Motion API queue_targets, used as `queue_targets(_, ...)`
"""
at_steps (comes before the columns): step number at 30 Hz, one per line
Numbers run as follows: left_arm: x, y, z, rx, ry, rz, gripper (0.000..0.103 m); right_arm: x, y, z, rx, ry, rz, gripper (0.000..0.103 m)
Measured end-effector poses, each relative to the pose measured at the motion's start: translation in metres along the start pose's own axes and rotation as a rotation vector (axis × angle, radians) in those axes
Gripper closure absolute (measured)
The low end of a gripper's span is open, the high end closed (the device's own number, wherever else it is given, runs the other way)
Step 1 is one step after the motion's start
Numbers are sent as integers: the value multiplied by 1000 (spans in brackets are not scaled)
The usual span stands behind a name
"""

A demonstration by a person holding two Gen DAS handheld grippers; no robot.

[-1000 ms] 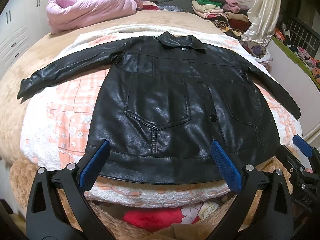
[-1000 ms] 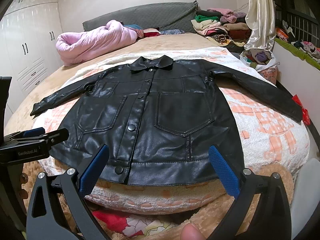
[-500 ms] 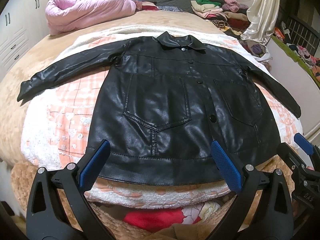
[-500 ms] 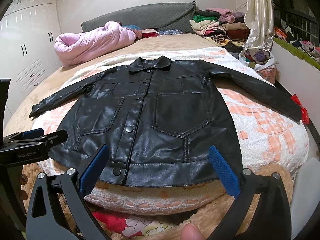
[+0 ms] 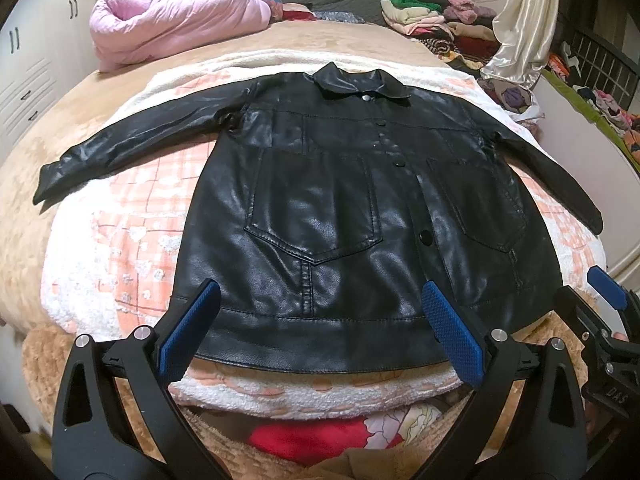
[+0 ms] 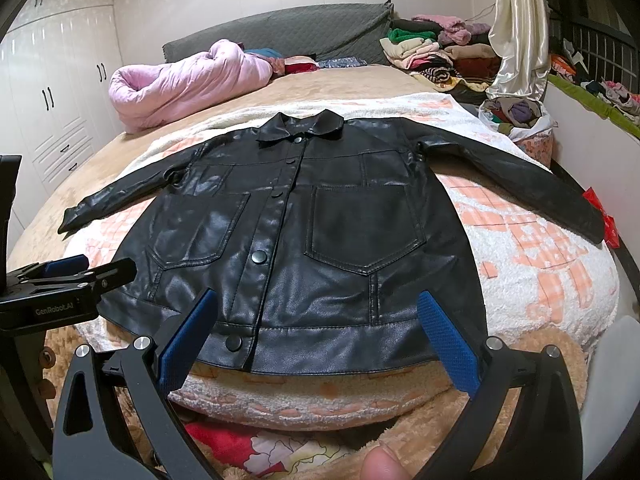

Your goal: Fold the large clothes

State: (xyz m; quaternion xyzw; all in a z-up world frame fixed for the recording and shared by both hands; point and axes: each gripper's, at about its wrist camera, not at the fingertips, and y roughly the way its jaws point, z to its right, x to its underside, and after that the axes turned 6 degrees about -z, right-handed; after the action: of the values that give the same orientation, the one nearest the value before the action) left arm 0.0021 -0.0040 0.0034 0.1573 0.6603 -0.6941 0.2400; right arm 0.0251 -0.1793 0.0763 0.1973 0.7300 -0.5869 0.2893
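Left wrist view: a black leather jacket [image 5: 320,216] lies flat and buttoned, front up, across the middle of the frame on a white and peach fleece blanket [image 5: 120,240] that covers a tan bed [image 5: 52,148]. Both sleeves are spread outward, one reaching to the left edge of the frame, the other to the right, and the collar points toward the top. The left gripper [image 5: 320,328] hangs at the bottom centre with its blue pads spread wide and nothing between them, poised over the jacket's hem. At the lower right of this frame the right gripper [image 5: 600,320] shows partly, also above the hem's corner. Right wrist view: the same jacket [image 6: 320,232] fills the middle, and the right gripper [image 6: 316,336] sits at the bottom with its jaws released and empty, just short of the hem. A fingertip [image 6: 380,464] shows at the bottom edge. In the upper left of the frame a pink quilt [image 6: 188,80] is bundled near a grey headboard [image 6: 280,36], and folded clothes [image 6: 432,52] are stacked at the upper right beside a cream curtain [image 6: 516,28].
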Motion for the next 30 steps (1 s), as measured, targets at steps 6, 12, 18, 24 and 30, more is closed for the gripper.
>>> queue_targets(6, -2, 4, 1, 1, 1, -7, 9, -1, 6, -1, -2, -4, -9, 4)
queue_targets(12, -8, 12, 1, 4, 0, -18, 9, -2, 9, 0, -2, 0, -15, 4)
queue_targets(18, -20, 22, 1, 13, -6, -28, 9, -12, 22, 2, -9, -2, -46, 4)
queue_targets(24, -45, 30, 0, 16, -15, -19, 9, -32, 37, 7, -29, 26, -63, 4)
queue_targets(30, -73, 42, -4, 14, -37, -16, 9, -60, 54, 13, -26, 44, -48, 4)
